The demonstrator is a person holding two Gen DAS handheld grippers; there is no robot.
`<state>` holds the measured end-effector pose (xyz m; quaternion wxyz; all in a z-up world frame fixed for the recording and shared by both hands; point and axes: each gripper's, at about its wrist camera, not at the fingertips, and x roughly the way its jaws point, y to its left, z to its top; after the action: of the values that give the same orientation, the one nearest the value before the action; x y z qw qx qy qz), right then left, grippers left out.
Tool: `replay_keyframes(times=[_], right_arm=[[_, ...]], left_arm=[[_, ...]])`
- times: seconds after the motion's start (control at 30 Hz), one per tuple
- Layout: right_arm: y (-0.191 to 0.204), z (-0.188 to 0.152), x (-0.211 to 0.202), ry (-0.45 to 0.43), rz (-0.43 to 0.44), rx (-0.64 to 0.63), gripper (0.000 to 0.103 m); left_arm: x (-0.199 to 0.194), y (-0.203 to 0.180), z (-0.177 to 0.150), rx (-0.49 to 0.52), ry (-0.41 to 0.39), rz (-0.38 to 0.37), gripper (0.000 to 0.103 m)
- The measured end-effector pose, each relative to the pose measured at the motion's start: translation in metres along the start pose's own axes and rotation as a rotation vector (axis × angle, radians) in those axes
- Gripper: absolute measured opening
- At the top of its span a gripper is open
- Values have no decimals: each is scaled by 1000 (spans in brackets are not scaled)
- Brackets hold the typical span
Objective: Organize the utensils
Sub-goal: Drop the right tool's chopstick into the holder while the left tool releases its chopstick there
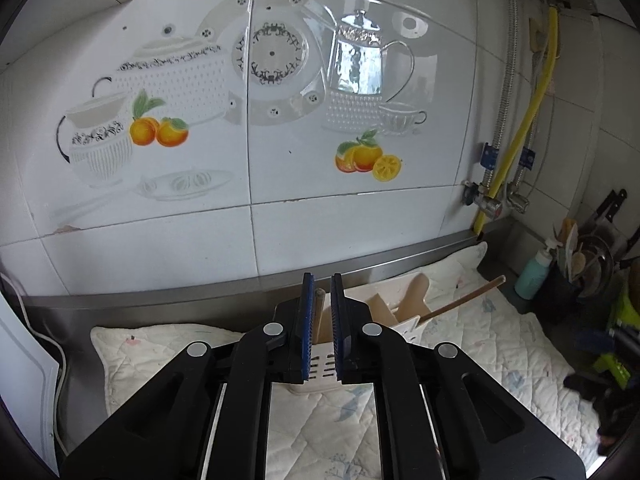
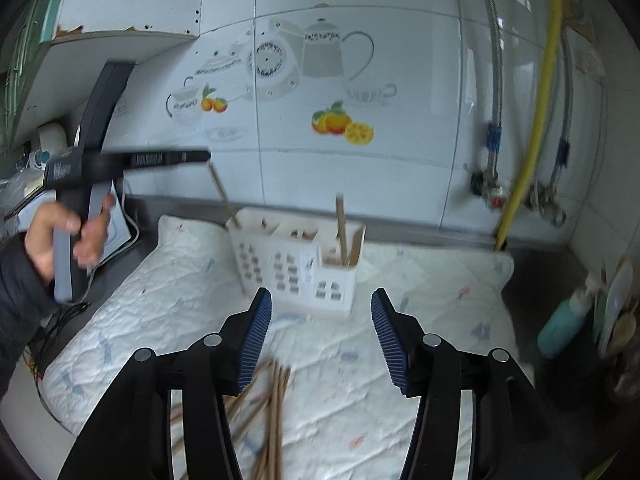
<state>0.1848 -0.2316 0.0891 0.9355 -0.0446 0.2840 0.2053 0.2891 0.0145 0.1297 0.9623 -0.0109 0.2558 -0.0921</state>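
A quilted mat [image 2: 168, 312] covers the countertop, its far edge running along the tiled wall [image 2: 352, 176]. At the centre of the mat stands a compartmented utensil holder [image 2: 296, 268]. One chopstick [image 2: 342, 232] stands in its right-hand compartment; another chopstick [image 2: 224, 196] leans out of the left-hand compartment toward 11 o'clock, its upper end between the tips of the left gripper [image 2: 206, 156], which reaches in from 9 o'clock. Loose chopsticks [image 2: 272, 412] lie on the mat at 6 o'clock of the holder, nearest the viewer. At 3 o'clock, off the mat, a pump bottle [image 2: 564, 324] stands beside a utensil crock [image 1: 560, 292]. Hoses [image 2: 536, 128] descend the wall at 2 o'clock.
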Motion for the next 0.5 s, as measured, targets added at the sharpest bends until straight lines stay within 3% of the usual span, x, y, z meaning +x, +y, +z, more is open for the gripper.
replay_keyframes(times=[0.17,0.3,0.5], right_arm=[[4,-53,-7,37,6,55,51],[7,-93,-10,79,1,74,48],[10,-150,-5,178,0,71,29]], left_arm=[[-29,-4,-8,18,-35,-8,17],[-56,-6,-32,25,-33,-27,21],[-85,-9,-91,39,14,-54,23]])
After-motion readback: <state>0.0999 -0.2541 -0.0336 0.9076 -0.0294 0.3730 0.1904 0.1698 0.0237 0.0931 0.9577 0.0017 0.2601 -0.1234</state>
